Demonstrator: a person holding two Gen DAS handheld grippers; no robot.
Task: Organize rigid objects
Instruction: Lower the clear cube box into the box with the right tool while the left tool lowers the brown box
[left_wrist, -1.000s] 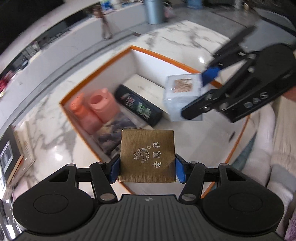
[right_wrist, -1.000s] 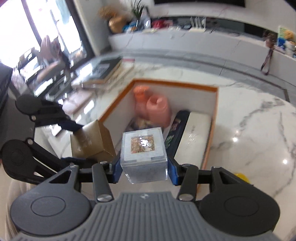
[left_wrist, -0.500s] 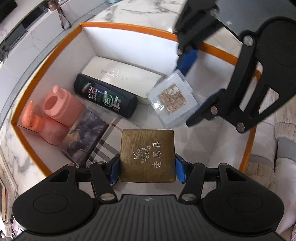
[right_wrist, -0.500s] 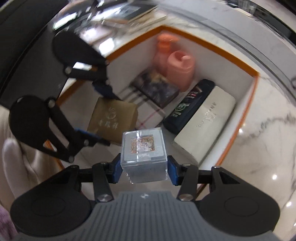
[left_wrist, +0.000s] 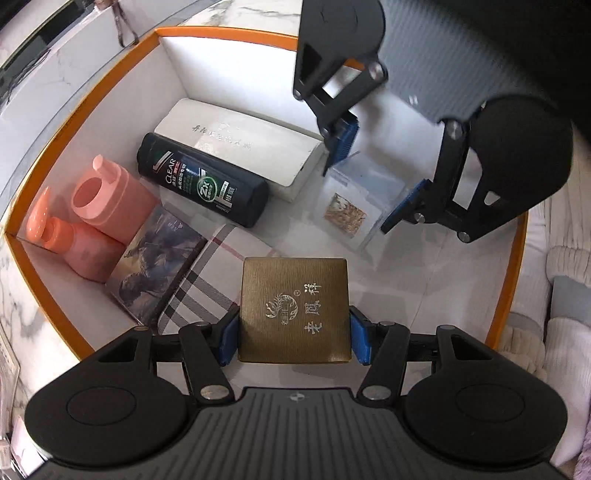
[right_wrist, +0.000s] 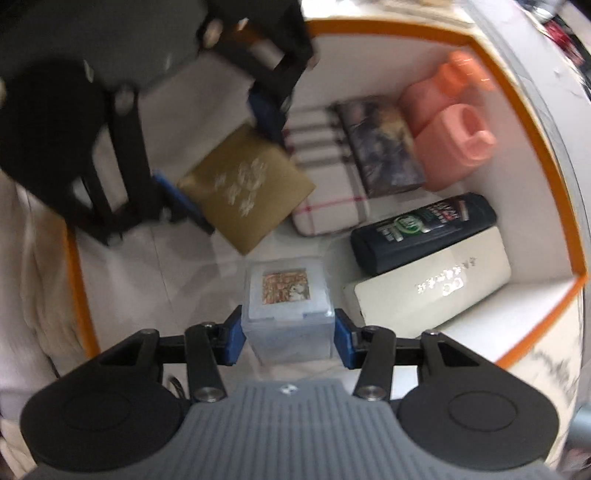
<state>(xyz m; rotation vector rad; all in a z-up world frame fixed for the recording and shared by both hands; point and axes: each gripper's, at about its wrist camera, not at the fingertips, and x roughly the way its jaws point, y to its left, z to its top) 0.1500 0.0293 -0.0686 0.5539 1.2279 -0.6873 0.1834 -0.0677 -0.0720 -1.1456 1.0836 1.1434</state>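
Note:
My left gripper (left_wrist: 293, 341) is shut on a gold box (left_wrist: 294, 308) with silver lettering, held over the open orange-rimmed white bin (left_wrist: 110, 85). My right gripper (right_wrist: 289, 341) is shut on a clear plastic cube (right_wrist: 288, 299) with a picture on its lid, and it points down into the same bin. In the left wrist view the cube (left_wrist: 351, 210) hangs low over the bin floor, right of the white case (left_wrist: 240, 147). From the right wrist the gold box (right_wrist: 245, 190) shows up left, in the other gripper's blue pads.
Inside the bin lie a black shampoo bottle (left_wrist: 203, 181), a white case, two pink containers (left_wrist: 107, 199), a dark picture box (left_wrist: 155, 269) and a plaid box (left_wrist: 207, 288). The bin's near right floor (left_wrist: 424, 280) is bare. A white sleeve (left_wrist: 565, 332) is at the right.
Both grippers came down over the bin from above the marble table. The right gripper rolled and sank deeper, bringing the clear cube close to the floor beside the white case.

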